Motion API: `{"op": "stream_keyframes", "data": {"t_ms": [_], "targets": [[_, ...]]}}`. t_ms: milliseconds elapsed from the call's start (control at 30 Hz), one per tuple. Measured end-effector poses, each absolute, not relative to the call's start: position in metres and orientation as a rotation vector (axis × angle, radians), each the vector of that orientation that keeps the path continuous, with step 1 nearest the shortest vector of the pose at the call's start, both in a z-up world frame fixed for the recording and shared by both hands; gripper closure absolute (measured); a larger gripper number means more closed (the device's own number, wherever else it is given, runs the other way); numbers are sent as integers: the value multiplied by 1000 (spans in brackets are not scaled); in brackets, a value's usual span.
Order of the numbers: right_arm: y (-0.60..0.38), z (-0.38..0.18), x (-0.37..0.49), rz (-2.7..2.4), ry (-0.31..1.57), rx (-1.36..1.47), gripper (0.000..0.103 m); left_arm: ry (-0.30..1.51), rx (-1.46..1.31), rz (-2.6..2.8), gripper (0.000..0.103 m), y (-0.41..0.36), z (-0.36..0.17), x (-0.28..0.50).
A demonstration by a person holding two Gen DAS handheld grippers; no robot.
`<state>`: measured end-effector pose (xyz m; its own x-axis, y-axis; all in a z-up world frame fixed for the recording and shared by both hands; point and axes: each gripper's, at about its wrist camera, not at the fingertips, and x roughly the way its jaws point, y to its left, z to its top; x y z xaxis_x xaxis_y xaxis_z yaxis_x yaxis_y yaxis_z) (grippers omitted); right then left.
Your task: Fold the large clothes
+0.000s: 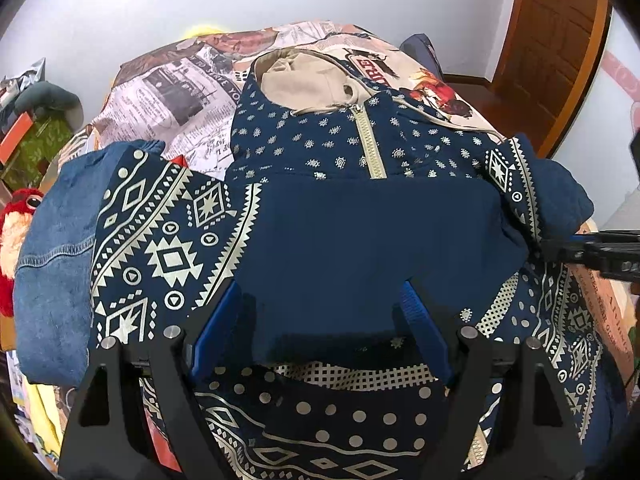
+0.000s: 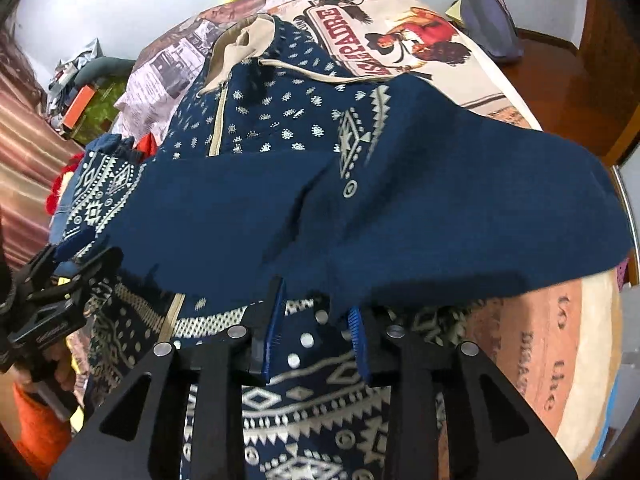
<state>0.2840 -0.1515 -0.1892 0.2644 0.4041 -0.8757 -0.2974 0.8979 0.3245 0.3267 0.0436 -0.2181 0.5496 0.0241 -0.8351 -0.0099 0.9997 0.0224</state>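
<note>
A navy hoodie [image 1: 360,148] with white tribal print, a beige hood [image 1: 308,80] and a beige zipper lies on the bed. Its plain navy bottom part [image 1: 372,240] is folded up over the chest. My left gripper [image 1: 324,300] stands open around the near edge of that flap; cloth lies between its blue pads. My right gripper [image 2: 318,300] is narrowly open, its blue fingers on either side of the flap's edge [image 2: 360,240]. The right gripper shows at the right of the left wrist view [image 1: 592,250]; the left gripper shows at the left of the right wrist view [image 2: 68,268].
The bed cover [image 1: 180,96] has newspaper and cowboy prints. A denim sleeve [image 1: 56,240] lies at the left. A red plush toy [image 1: 16,216] and clutter sit left of the bed. A wooden door [image 1: 556,40] is at the far right. A dark bag [image 2: 492,24] lies at the bed's far corner.
</note>
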Motion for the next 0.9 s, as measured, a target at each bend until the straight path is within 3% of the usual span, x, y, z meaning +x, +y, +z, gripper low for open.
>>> {"op": "stream_keyframes", "data": {"t_ms": [100,233,500,767,800,867,900], "targets": [[-168,-177,279,451,1178,139,73,994,5,24,22,45,-220,327],[-211,-165,286,305,1097,226,57,1000,-2,25,22,45,-221,327],[-303,-189,307,-17,1039,474,56,1003,2,23,22,43,-223,327],[-332,-230,334,-104,1107,603,56,1008,1,29,22,44,-225,328],[-329,-230,337,-110,1096,595,57,1007,0,30,22,45,-224,328],[-324,-228,341,-108,1084,547,73,1006,-3,33,22,46,-223,327],[-321,-226,344,-95,1086,522,88,1003,-5,34,22,47,-222,326]]}}
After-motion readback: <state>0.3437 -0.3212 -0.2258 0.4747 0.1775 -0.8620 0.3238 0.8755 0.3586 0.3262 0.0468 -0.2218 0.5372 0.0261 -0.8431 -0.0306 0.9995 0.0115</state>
